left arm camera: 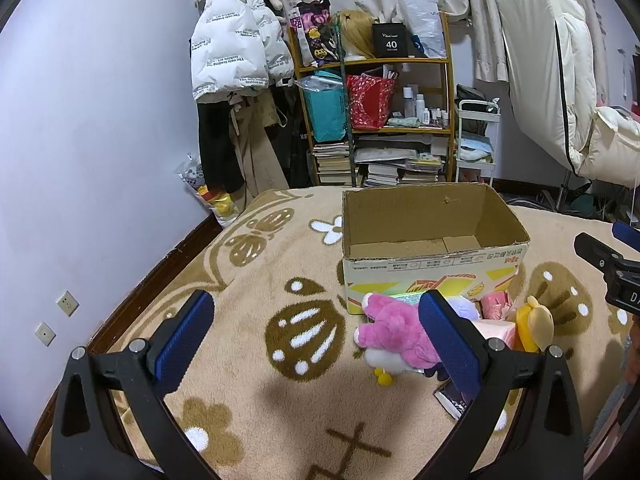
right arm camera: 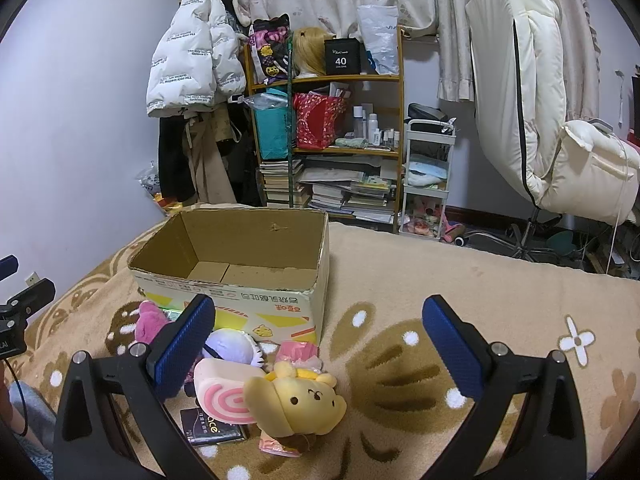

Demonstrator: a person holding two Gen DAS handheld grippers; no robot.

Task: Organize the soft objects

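An open, empty cardboard box (left arm camera: 434, 276) (right arm camera: 240, 296) stands on the beige patterned blanket. A pile of soft toys lies in front of it: a pink plush (left arm camera: 396, 332) (right arm camera: 150, 320), a yellow bear plush (right arm camera: 298, 402) (left arm camera: 534, 322), a pink swirl cushion (right arm camera: 222, 390), a white-lilac plush (right arm camera: 234, 346) and a small pink item (right arm camera: 296, 352). My left gripper (left arm camera: 316, 344) is open and empty, left of the pile. My right gripper (right arm camera: 318, 350) is open and empty, above the pile's right side.
A dark flat packet (right arm camera: 210, 426) lies under the toys. Behind the bed stand a cluttered wooden shelf (left arm camera: 376, 120), hanging coats (left arm camera: 232, 40), a white trolley (right arm camera: 428, 176) and a chair with bedding (right arm camera: 560, 140). The lilac wall (left arm camera: 80, 140) borders the bed's left edge.
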